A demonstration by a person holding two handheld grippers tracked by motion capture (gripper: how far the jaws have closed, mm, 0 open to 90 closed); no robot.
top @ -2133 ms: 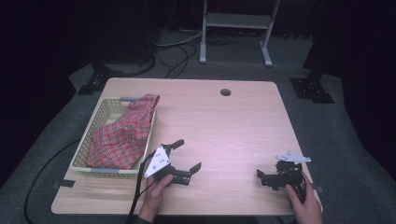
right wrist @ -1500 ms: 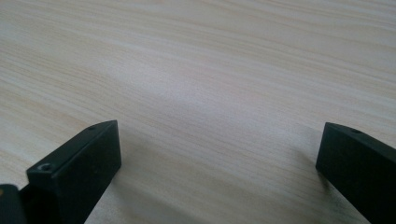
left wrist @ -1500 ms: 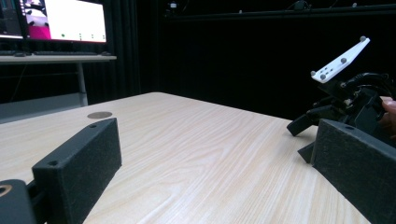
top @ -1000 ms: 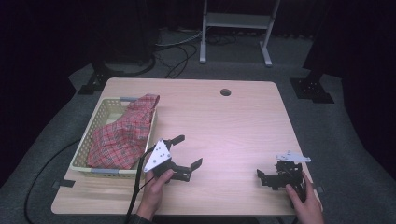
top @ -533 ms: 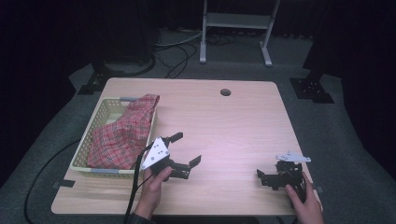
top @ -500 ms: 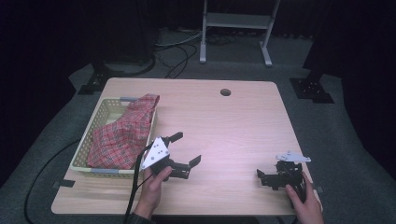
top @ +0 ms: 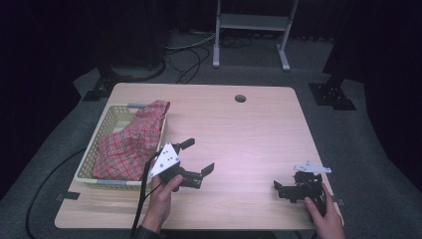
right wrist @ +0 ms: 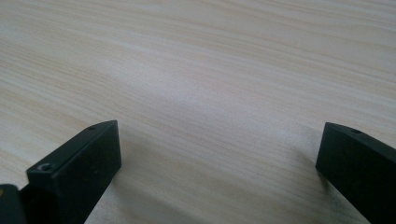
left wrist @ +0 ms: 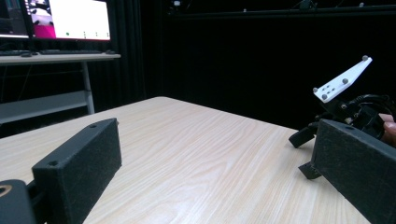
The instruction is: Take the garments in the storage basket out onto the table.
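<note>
A person is sitting at a pale wooden table (top: pixel 249 129), holding a two-jaw gripper in each hand. In the high view, the left gripper (top: pixel 195 156) is sitting left of centre in the lower half of the frame, lifted a little in the person's left hand (top: pixel 160 196), and its two black jaws are standing spread wide apart with nothing between them, pointing toward the right side of the frame. A red plaid cloth (top: pixel 132 143) is lying heaped in a cream wicker basket (top: pixel 94 149) at the left of the frame, with one corner draping over the basket's far rim. The cloth is lying just to the left of the left gripper, behind its jaws rather than in front of them, and it is not touching them. The right gripper (top: pixel 284 189) is resting low on the table at the lower right of the frame, in the person's right hand (top: pixel 323 219), well apart from the cloth. In the right gripper view its jaws are also standing wide apart over bare wood. In the left gripper view, the right gripper (left wrist: pixel 306 154) is showing at the right edge of the frame.
</note>
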